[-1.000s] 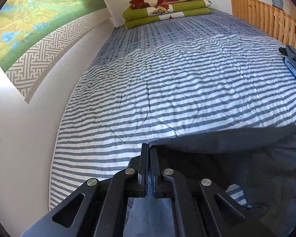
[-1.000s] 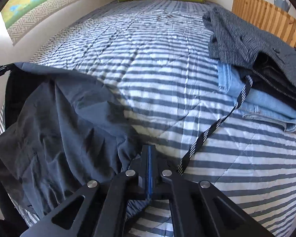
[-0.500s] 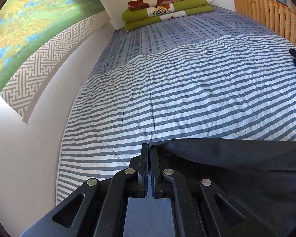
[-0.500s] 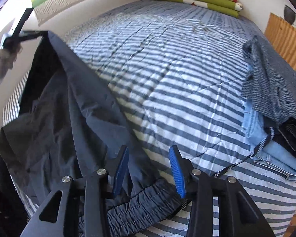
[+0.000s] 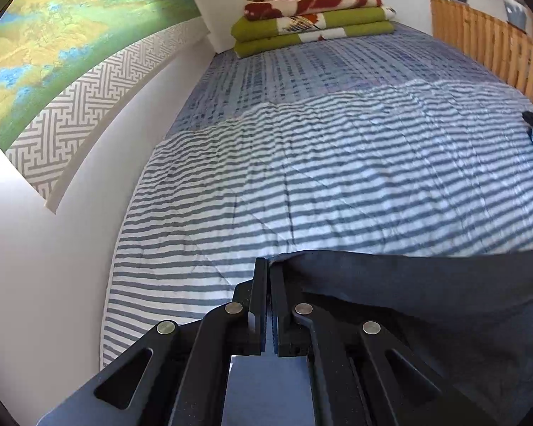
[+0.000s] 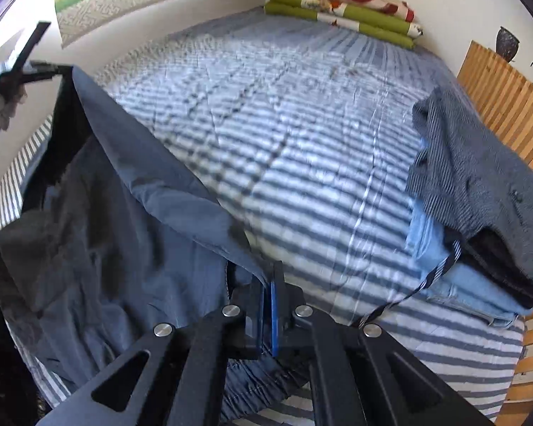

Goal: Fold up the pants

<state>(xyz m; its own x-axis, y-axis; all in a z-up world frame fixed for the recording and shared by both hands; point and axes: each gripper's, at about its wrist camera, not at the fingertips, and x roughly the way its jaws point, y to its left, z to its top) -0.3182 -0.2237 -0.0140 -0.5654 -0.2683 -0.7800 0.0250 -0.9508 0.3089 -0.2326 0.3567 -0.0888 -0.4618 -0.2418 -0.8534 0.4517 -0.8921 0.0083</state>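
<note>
The dark navy pants (image 6: 106, 248) hang stretched between my two grippers above the striped quilt (image 6: 302, 163). In the right wrist view my right gripper (image 6: 269, 273) has its jaws closing tight on a fabric edge near the gathered waistband, the pads pressing the cloth. My left gripper (image 5: 268, 262) is shut on another corner of the pants (image 5: 426, 301), whose top edge runs taut to the right. The left gripper (image 6: 49, 69) also shows at the far left of the right wrist view, holding that corner up.
A pile of folded clothes (image 6: 479, 195) with a dangling striped strap (image 6: 408, 294) sits on the bed's right side. Folded green and red blankets (image 5: 312, 17) lie at the head. A wooden slat rail (image 6: 497, 81) borders the right; a white wall (image 5: 53, 266) borders the left.
The right gripper opened, moved left onto the pants' edge and shut on it, lifting the cloth. The left gripper shifted with its corner, pulling the top edge taut.
</note>
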